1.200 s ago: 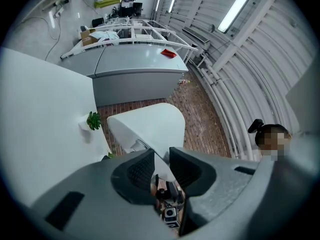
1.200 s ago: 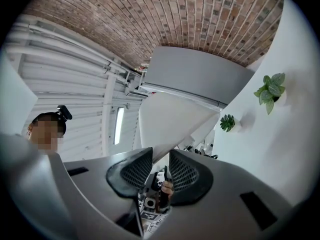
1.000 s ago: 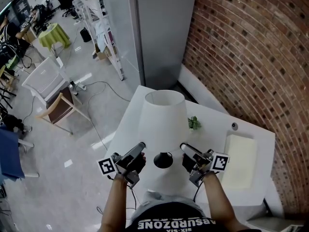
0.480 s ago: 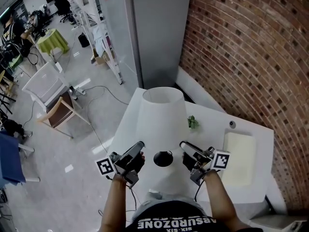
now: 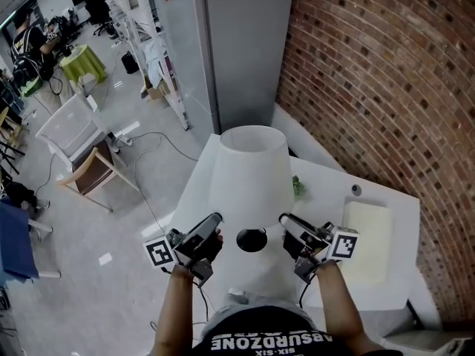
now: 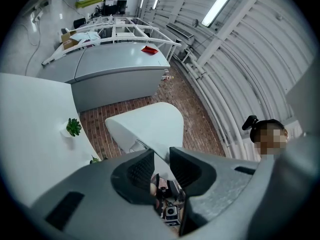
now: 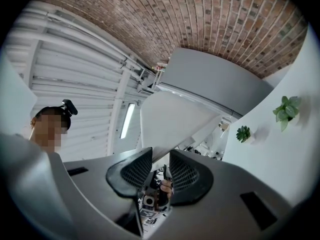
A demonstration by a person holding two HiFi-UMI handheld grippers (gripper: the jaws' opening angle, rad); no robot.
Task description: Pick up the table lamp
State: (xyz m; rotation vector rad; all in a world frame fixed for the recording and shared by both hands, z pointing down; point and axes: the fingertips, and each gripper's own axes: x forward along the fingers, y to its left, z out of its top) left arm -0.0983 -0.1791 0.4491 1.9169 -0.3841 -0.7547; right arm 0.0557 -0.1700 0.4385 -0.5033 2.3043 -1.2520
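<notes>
L gripper (image 5: 215, 219), R gripper (image 5: 285, 220) each clamped on table lamp (image 5: 249, 173) shade's lower rim; potted plant (image 5: 297, 187) nearby.

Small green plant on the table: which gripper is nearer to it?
Right. The right gripper, clamped on the rim of the lampshade, sits just this side of the plant. The left gripper clamps the rim across the shade, farther off.
</notes>
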